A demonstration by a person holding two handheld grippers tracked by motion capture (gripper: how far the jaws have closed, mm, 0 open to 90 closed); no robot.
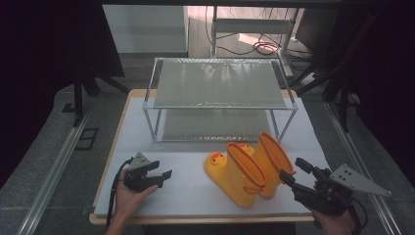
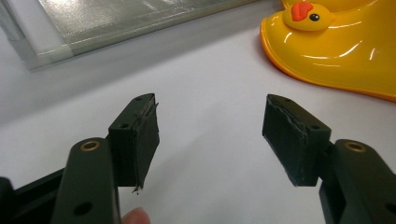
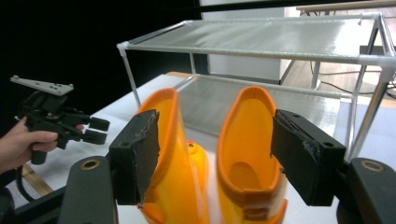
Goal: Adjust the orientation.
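We are at the approach, by our reading: near the desk's front right corner our right gripper (image 1: pixel 293 176) holds its jaws spread wide and empty, lined up on the tops of the two yellow duck boots (image 1: pixel 247 169), which stand side by side, touching, right of the middle of the desk's front half; the next move calls for easing forward so the jaws straddle both inner cuff walls, then closing. Our left gripper (image 1: pixel 165 177), near the front left corner, also gapes empty, well apart from the boots; behind them the two-tier rack (image 1: pixel 220 93) stands at the desk's far edge, its front right leg (image 1: pixel 276 128) close to the far boot, which we judge the one thing to steer round.
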